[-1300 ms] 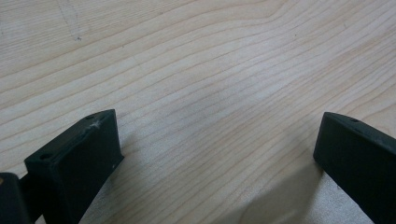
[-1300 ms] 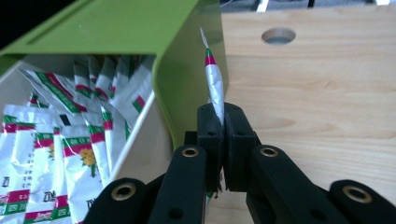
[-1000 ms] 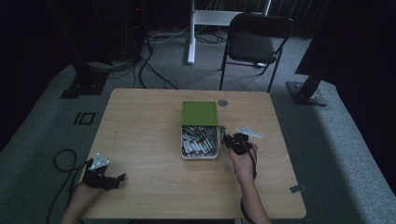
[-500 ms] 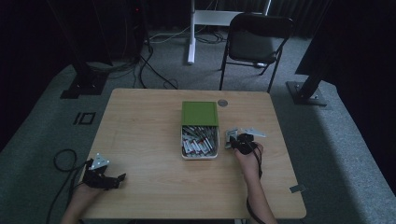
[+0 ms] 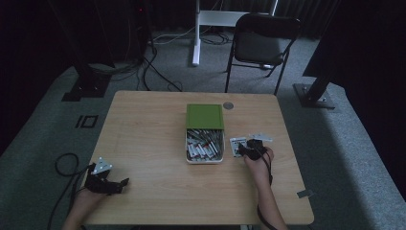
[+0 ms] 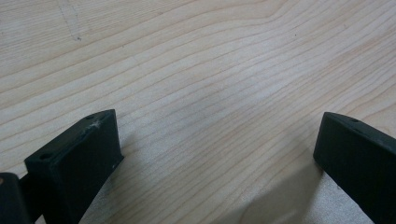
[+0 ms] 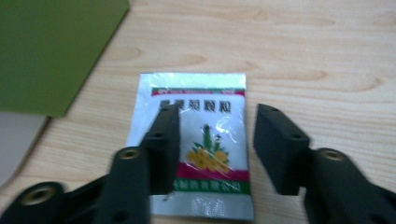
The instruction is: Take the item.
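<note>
Silver foil sachet with green-red print (image 7: 194,140) lies flat mid-frame, right of green-lidded box (image 7: 51,51); right gripper (image 7: 215,144) jaws apart over it, left gripper (image 6: 215,154) parted, idle — drop lower, pinch one edge.

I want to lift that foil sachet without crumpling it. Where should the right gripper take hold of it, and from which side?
The sachet lies flat on the table, so no edge stands up. Probably best: bring the right gripper down from above at the near sealed edge, tilt low, slide one jaw under and pinch that edge, away from the green lid.
</note>
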